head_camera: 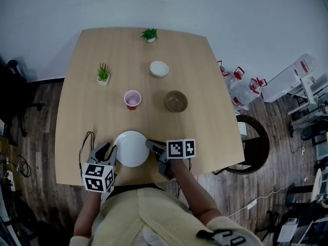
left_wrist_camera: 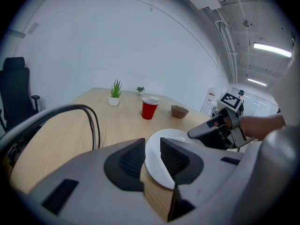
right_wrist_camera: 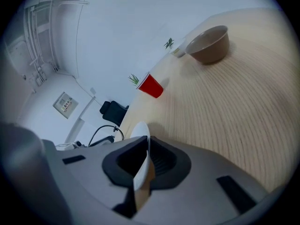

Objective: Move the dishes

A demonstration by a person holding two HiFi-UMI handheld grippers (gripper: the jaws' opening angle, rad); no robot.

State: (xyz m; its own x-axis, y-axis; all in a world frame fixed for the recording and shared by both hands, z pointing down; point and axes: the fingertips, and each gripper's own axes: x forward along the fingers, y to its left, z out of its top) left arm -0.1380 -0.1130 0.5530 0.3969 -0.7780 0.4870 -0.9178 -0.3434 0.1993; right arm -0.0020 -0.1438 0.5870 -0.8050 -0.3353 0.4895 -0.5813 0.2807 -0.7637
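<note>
A white plate lies near the front edge of the wooden table. My left gripper is shut on the plate's left rim; in the left gripper view the plate fills the gap between the dark pads. On the opposite side, my right gripper is shut on the right rim. In the right gripper view the thin plate edge stands pinched between the jaws. The right gripper also shows across the plate in the left gripper view.
Farther back stand a red cup, a brown bowl and a small white bowl. Two potted plants sit at the back left and far edge. A black chair is left of the table, water jugs right.
</note>
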